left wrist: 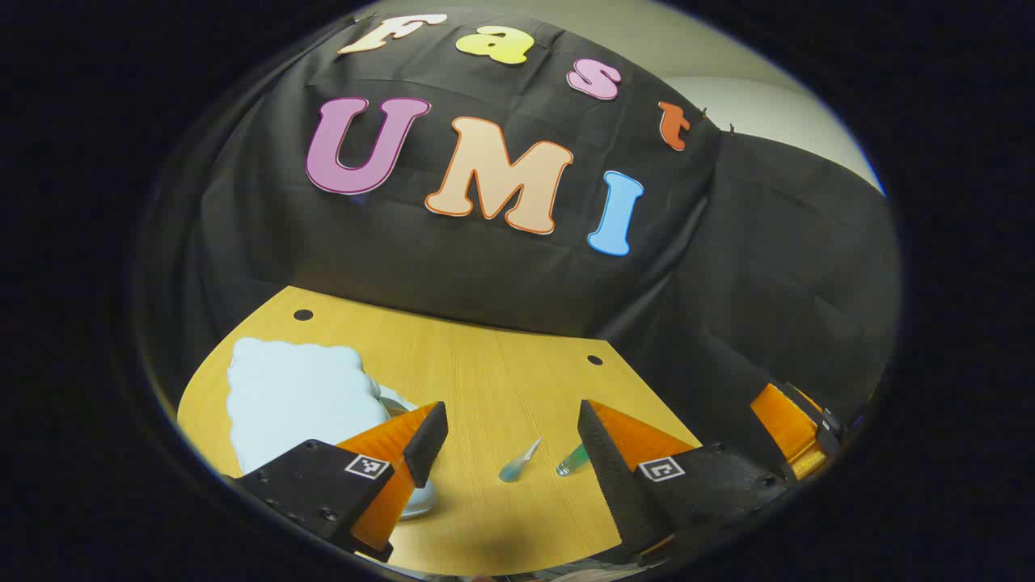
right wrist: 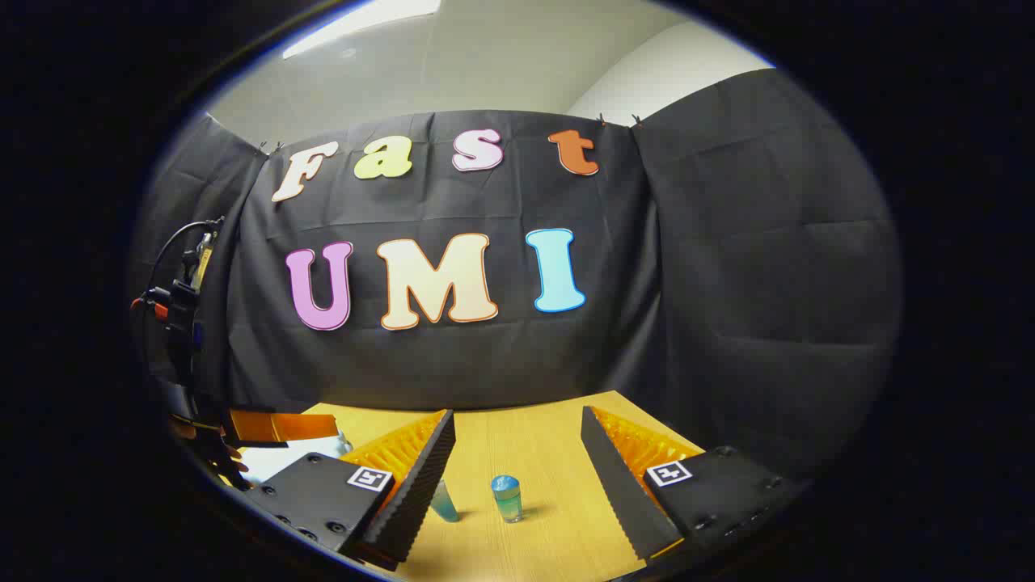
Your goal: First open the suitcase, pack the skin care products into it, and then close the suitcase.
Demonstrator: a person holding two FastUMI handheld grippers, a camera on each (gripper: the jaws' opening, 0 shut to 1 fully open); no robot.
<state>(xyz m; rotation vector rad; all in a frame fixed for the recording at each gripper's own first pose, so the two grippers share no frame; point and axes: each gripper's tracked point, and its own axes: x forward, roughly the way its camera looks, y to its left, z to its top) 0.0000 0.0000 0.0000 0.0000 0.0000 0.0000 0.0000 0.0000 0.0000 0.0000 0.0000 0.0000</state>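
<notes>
A pale blue suitcase [left wrist: 299, 396] with a wavy edge lies flat on the wooden table [left wrist: 485, 372] at the left, and its lid appears down. My left gripper [left wrist: 513, 428] stands open above the table, its left finger over the suitcase's near corner. Two small skin care tubes lie just beyond its fingertips: a light blue one [left wrist: 517, 462] and a green one [left wrist: 572, 461]. In the right gripper view my right gripper [right wrist: 517, 432] is open, with a blue-capped tube [right wrist: 507, 497] between its fingers and a second tube [right wrist: 443, 499] half hidden by the left finger.
The right gripper [left wrist: 796, 432] shows at the table's right edge. The left gripper [right wrist: 275, 426], with cables on its body, hangs over the suitcase [right wrist: 271, 462] at the left. Black cloth walls close off the back and right. Two dark holes [left wrist: 303, 314] mark the far edge.
</notes>
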